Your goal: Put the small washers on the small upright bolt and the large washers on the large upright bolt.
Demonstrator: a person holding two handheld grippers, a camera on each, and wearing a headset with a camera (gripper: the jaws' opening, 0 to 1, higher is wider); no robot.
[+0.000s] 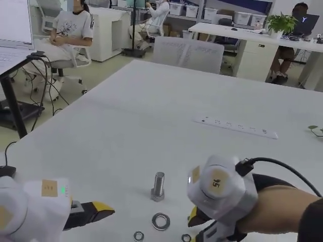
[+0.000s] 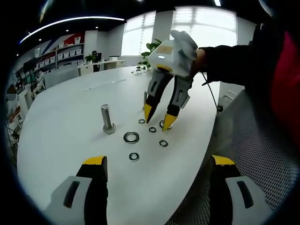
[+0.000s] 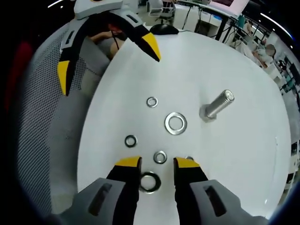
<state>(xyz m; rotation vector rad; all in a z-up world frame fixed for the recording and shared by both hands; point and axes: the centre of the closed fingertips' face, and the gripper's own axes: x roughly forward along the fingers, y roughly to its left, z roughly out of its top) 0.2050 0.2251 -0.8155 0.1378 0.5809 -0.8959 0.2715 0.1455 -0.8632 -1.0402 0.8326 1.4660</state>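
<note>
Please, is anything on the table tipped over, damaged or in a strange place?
Nothing stands out. The large bolt stands upright on the table, and the washers lie flat and apart beside it. The right gripper is open, with one washer between its jaws.

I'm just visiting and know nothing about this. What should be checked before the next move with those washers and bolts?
1. The right tool is open around a large washer: ok, its jaws straddle it.
2. That washer lies flat, apart from the nearest small washer: ok.
3. The large bolt stands upright and bare: ok.
4. The left tool is open, empty and off to one side: ok.
5. The small bolt is upright and bare: cannot tell, the right tool partly hides it.
</note>
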